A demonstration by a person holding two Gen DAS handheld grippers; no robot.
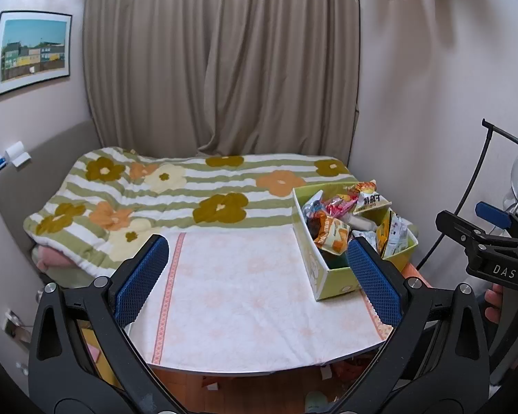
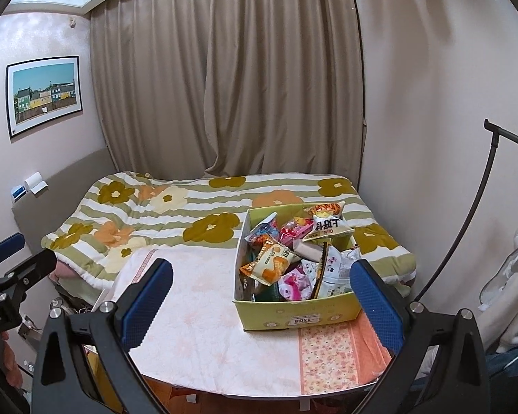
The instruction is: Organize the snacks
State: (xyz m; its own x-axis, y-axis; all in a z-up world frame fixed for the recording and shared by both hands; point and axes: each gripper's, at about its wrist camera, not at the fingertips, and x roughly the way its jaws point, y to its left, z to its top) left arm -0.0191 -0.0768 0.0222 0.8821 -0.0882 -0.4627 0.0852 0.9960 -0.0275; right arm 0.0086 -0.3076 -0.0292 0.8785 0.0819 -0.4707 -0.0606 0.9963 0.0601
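Note:
A yellow-green cardboard box [image 2: 293, 315] stands at the right of a small table [image 2: 203, 327] covered with a white and pink floral cloth. It is heaped with several snack packets: an orange chip bag [image 2: 269, 264], a white bag with dark lettering [image 2: 328, 226] and pink packets [image 2: 295, 284]. The box also shows in the left wrist view [image 1: 331, 281]. My left gripper [image 1: 257, 281] is open and empty above the table's near edge. My right gripper [image 2: 259, 305] is open and empty, just short of the box's front.
A bed with a green-striped flower quilt [image 2: 190, 220] lies right behind the table. Beige curtains [image 2: 231, 86] hang at the back. A black curved stand [image 2: 473, 214] rises at the right. A framed picture [image 2: 45, 95] hangs on the left wall.

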